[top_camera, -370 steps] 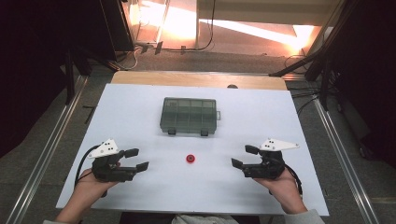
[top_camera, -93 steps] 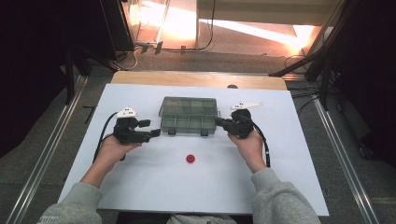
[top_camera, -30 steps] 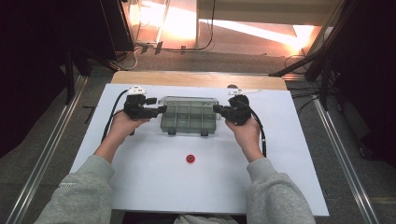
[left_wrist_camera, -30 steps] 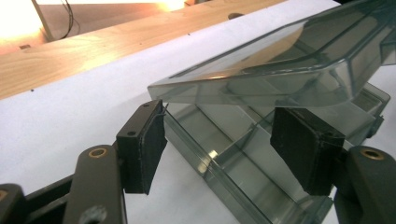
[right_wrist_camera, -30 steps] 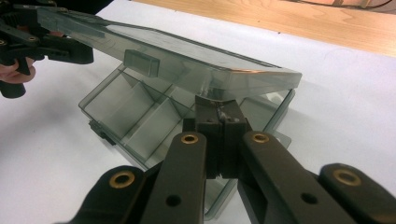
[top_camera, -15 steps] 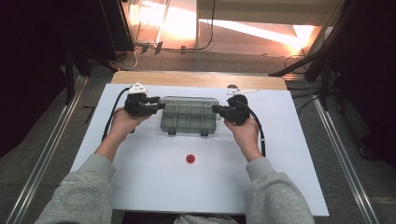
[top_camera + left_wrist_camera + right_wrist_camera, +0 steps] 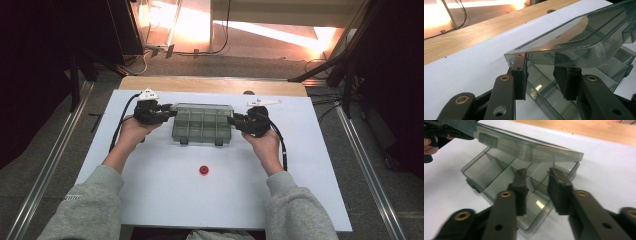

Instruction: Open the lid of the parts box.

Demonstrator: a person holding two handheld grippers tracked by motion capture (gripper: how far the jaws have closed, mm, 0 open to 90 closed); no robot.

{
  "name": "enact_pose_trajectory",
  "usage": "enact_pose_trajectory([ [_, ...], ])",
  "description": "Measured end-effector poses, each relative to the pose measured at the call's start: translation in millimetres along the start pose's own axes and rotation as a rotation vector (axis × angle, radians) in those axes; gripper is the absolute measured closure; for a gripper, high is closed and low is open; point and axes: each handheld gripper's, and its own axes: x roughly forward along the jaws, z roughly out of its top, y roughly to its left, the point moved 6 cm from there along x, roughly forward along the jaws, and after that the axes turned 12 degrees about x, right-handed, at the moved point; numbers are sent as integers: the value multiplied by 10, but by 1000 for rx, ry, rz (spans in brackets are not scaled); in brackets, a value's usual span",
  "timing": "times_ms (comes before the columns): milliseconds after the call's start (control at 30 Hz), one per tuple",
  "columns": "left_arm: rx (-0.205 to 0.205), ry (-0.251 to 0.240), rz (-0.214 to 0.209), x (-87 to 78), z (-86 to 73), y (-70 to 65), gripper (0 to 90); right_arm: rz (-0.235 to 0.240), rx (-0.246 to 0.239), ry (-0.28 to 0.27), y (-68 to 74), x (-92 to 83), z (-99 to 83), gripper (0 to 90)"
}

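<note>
A smoky clear plastic box (image 7: 202, 125) with a grid of compartments sat on the far half of the white table (image 7: 150, 200), just short of the strip of bare wood (image 7: 210, 85) along the table's far edge. Its hinged lid (image 7: 579, 37) was lifted partway and hung slanted above the open compartments (image 7: 499, 177), as both gripper views showed. The left gripper (image 7: 167, 114) met the box at its left end; in its own view its two black pads (image 7: 520, 75) straddled the corner of the raised lid, one pad against the lid's edge, the other beneath the lid, and whether they truly pinched the lid could not be told, though the jaws had just been closing with that corner between them. The right gripper (image 7: 234, 121) stood at the box's right end; in its own view its pads (image 7: 557, 191) stood apart on either side of the box's near wall under the lid, not visibly pressing on it, the jaws having just been opening. A person's hands held both tools, grey sleeves (image 7: 85, 205) reaching in from the near edge. A small red piece (image 7: 203, 170) lay alone on the table nearer the person, well apart from the box. Beyond the table lay a floor with cables (image 7: 220, 50) and a patch of warm light.
</note>
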Motion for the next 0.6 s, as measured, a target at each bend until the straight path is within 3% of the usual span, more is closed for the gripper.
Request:
enact_pose_trajectory([
  [300,-23,-2,-5,0,1,1,629,-11,-19,-46,-141,124,47,525],
  [467,-18,4,-3,13,-12,8,628,6,-18,-68,-136,159,138,524],
  [600,-26,7,0,32,-19,8,628,13,-24,-51,-121,197,158,539],
])
